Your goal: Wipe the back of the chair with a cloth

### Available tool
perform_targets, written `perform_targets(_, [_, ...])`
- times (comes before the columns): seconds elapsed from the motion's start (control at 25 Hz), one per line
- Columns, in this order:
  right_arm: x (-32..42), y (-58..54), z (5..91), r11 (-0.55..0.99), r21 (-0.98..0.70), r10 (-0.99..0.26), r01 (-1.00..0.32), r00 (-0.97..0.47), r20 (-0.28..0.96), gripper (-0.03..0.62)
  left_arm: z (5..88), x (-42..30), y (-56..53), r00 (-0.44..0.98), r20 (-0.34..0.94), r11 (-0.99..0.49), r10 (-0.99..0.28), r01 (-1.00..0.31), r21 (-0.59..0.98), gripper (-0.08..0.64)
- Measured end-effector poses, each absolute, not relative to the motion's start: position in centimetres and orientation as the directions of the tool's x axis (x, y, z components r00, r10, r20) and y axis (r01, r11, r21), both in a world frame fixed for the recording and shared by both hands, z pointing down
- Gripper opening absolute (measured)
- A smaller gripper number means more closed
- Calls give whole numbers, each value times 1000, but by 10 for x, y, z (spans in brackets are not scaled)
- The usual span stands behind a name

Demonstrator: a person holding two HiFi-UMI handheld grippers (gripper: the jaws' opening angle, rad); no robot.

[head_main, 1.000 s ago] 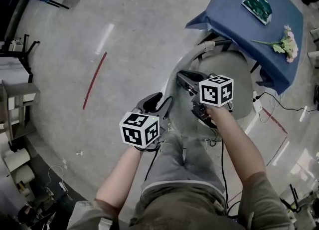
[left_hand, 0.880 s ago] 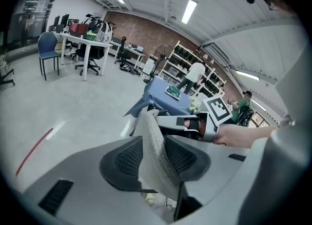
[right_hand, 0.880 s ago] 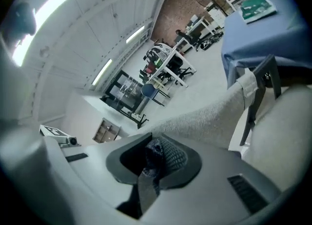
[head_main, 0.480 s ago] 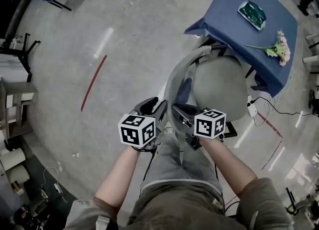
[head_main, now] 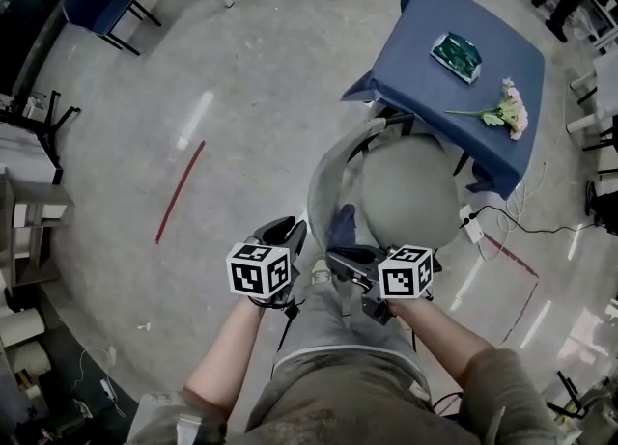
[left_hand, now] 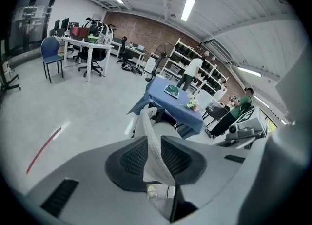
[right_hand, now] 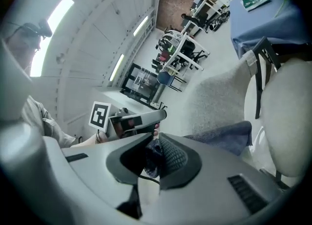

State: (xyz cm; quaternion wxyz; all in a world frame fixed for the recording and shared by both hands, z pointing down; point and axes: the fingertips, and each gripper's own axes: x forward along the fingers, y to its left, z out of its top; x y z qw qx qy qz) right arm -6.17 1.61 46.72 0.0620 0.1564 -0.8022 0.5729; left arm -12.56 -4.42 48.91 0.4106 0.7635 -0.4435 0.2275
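Right claw (right_hand: 152, 147) clenched on dark blue cloth (right_hand: 222, 137), draped against chair back (head_main: 321, 178) | left claw (left_hand: 153, 146) closing on chair back's pale rim, rim between pads, just left of cloth | grey seat (head_main: 410, 192) beyond | blue table (head_main: 406, 57) farthest, bearing flowers (head_main: 504, 110) and green packet (head_main: 456, 55)

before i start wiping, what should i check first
1. Dark blue cloth clamped in the right gripper: ok.
2. Cloth touching the grey curved chair back: cannot tell; it hangs right beside it.
3. Left gripper steadying the chair: cannot tell; its jaws are closing round the back's top edge, firm contact unclear.
4. Rest of the back free of anything draped over it: ok.
5. Blue-covered table clear of the back: ok, it stands beyond the seat.
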Motion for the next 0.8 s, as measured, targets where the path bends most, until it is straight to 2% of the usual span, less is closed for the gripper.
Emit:
perform_targets(0.08, [-60,15,451,331,-889,-198,-316,-944,262,63,478,-123,-45,509,697,-277,-506,-861,427,67])
perform_targets(0.28, [-48,-8,403,400,-849,-316,-344,-922,225,63,433,-118,-54,522,642,-341,-562,-853,394,37])
perform_targets(0.4, [-38,-29,371,473,-794,-388,-382,-899,201,63,404,-118,-60,494,627,-427,-602,-863,270,32])
perform_targets(0.52, [-31,-47,336,612,-648,-436,-454,-877,203,63,379,-118,-65,460,606,-495,-649,-860,123,32])
perform_targets(0.64, [-25,-63,300,712,-482,-481,-511,-855,195,63,352,-120,-73,458,556,-500,-694,-862,86,32])
perform_targets(0.8, [-12,-78,253,767,-346,-529,-541,-838,135,63,310,-122,-83,456,485,-495,-747,-867,52,32])
